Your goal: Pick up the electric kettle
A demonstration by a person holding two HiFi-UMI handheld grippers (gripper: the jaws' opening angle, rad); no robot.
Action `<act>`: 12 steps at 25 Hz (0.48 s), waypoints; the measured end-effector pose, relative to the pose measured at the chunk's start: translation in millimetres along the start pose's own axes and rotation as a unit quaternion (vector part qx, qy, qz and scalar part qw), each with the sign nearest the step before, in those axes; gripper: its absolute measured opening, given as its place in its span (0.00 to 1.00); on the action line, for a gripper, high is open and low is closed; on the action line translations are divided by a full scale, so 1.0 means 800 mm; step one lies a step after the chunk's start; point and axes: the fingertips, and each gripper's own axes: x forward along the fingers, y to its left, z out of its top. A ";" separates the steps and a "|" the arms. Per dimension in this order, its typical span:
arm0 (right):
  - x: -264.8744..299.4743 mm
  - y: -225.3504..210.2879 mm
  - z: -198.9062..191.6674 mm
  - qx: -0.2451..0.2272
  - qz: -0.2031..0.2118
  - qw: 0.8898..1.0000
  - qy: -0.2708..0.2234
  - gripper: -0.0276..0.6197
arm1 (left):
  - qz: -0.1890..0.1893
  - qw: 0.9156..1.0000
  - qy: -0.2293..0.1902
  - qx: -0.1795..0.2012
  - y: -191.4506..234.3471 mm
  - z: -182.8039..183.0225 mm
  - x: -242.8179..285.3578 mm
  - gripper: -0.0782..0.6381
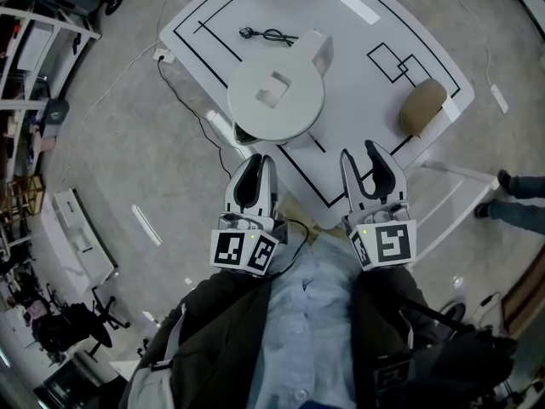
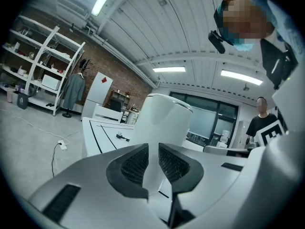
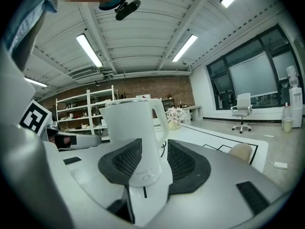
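Left tongs hang released, with only a narrow gap between the pads and nothing in it. Right tongs gape wider, also empty. Just ahead of both, nearer the left pair, the white electric kettle stands upright on the tabletop, long axis vertical, lid up. Its spout points back toward the left tongs, its handle away to the far right.

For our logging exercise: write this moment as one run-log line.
phase: pre-grasp | electric kettle: on table, untouched | left gripper: open, empty | right gripper: open, empty
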 end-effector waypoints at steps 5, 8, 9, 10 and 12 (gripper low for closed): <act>0.017 -0.018 -0.005 0.001 -0.013 1.000 0.008 0.29 | 0.023 1.000 0.009 0.000 0.021 -0.002 0.009 0.19; 0.029 -0.027 -0.008 0.001 -0.017 1.000 0.011 0.29 | 0.032 0.999 0.009 0.005 0.031 -0.002 0.017 0.19; 0.033 -0.029 -0.009 0.002 -0.017 1.000 0.011 0.29 | 0.034 0.999 0.009 0.005 0.034 -0.002 0.019 0.19; 0.037 -0.030 -0.010 0.003 -0.017 1.000 0.013 0.29 | 0.036 0.999 0.010 0.005 0.037 -0.003 0.021 0.19; 0.043 -0.032 -0.012 0.004 -0.018 1.000 0.017 0.29 | 0.042 0.999 0.013 0.002 0.043 -0.005 0.024 0.19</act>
